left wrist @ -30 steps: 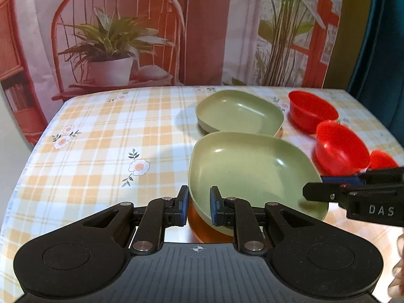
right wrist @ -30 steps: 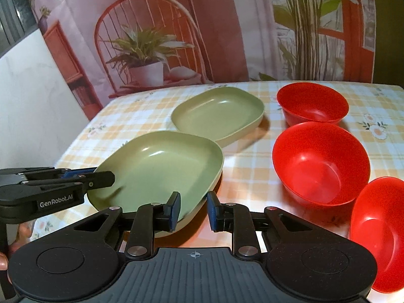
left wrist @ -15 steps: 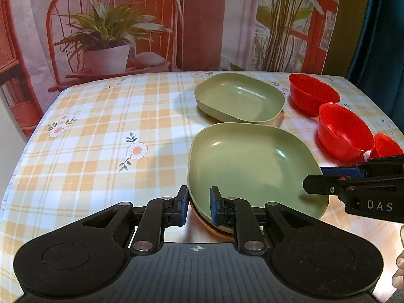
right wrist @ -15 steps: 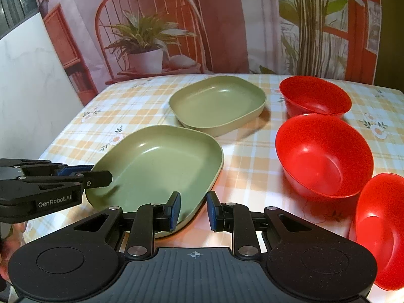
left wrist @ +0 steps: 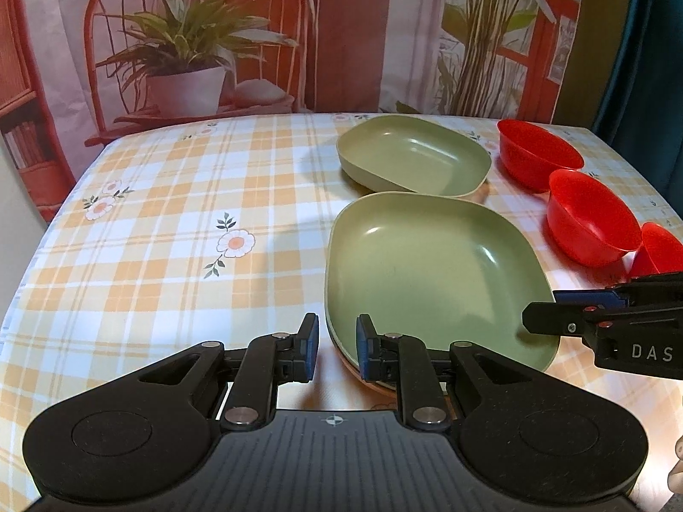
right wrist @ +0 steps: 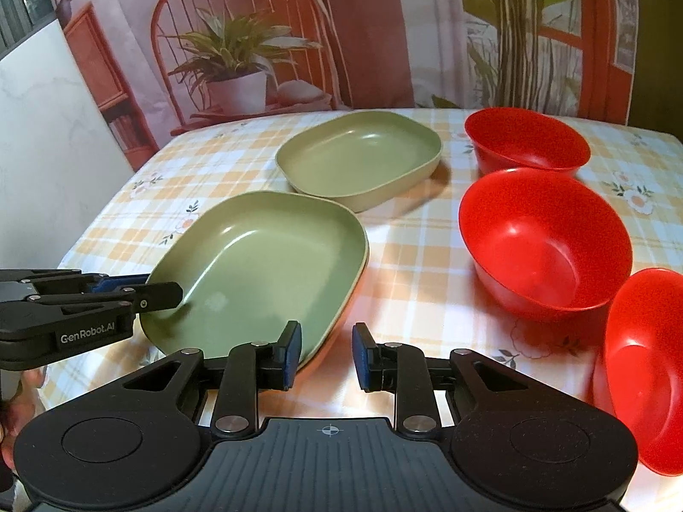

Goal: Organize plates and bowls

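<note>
Two green square plates lie on the checked table. The near plate (left wrist: 427, 273) (right wrist: 264, 269) rests flat, and the far plate (left wrist: 414, 158) (right wrist: 358, 153) sits behind it. My left gripper (left wrist: 337, 347) (right wrist: 164, 290) is shut on the near plate's left rim. My right gripper (right wrist: 326, 354) (left wrist: 542, 311) is at the plate's right rim. Its jaws are opening, with the rim beside the left pad and not pinched. Three red bowls (right wrist: 525, 145) (right wrist: 546, 247) (right wrist: 644, 341) stand in a row to the right, also seen as bowls (left wrist: 538, 158) (left wrist: 593, 217) (left wrist: 661, 251).
The table (left wrist: 170, 234) has bare cloth to the left of the plates. A printed backdrop (left wrist: 341, 34) hangs behind its far edge. A white wall (right wrist: 42, 162) stands on the left and a dark curtain (left wrist: 653, 64) on the right. A hand (right wrist: 17, 405) holds the left gripper.
The near green plate, raised and tilted a second ago, now lies flat on the table. The right gripper's jaws have spread a little wider. The left gripper's jaws look the same.
</note>
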`<state>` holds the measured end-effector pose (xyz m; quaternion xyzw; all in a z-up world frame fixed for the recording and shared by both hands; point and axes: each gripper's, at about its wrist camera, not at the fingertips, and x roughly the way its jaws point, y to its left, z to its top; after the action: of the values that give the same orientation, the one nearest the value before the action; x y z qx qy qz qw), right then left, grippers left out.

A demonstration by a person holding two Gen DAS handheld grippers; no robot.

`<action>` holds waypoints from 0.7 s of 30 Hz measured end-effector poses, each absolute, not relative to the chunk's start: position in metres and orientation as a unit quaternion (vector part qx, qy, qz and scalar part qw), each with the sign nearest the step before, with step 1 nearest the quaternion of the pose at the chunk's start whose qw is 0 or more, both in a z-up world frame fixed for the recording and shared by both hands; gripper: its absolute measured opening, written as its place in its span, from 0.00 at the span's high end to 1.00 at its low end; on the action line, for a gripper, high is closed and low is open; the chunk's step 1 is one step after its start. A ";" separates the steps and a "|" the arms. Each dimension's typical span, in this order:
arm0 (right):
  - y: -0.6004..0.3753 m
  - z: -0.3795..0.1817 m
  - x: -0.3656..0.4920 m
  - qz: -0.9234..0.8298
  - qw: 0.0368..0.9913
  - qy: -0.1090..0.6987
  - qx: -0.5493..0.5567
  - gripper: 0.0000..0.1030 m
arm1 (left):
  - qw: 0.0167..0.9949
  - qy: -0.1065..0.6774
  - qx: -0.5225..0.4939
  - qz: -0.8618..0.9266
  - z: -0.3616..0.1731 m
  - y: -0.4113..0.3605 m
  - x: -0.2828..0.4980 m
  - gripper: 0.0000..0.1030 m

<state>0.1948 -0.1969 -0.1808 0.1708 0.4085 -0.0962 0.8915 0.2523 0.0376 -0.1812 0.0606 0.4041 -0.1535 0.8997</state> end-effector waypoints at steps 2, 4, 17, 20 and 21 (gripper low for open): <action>-0.197 -0.182 0.195 -0.093 0.891 0.408 0.173 0.78 | 0.899 0.406 0.056 -0.156 -0.182 0.039 0.254 0.81; -0.197 -0.183 0.195 -0.089 0.891 0.408 0.176 0.79 | 0.896 0.410 0.046 -0.161 -0.183 0.041 0.255 0.81; -0.203 -0.178 0.194 -0.096 0.891 0.404 0.182 0.76 | 0.898 0.410 0.040 -0.157 -0.178 0.042 0.252 0.66; -0.208 -0.174 0.194 -0.098 0.893 0.400 0.182 0.76 | 0.901 0.400 0.040 -0.161 -0.168 0.045 0.252 0.66; -0.210 -0.173 0.194 -0.098 0.894 0.399 0.180 0.76 | 0.903 0.396 0.040 -0.162 -0.164 0.045 0.252 0.66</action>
<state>0.1940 -0.2097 -0.1727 0.1803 0.3987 -0.0983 0.8938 0.2525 0.0451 -0.1645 0.0400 0.3960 -0.1618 0.9030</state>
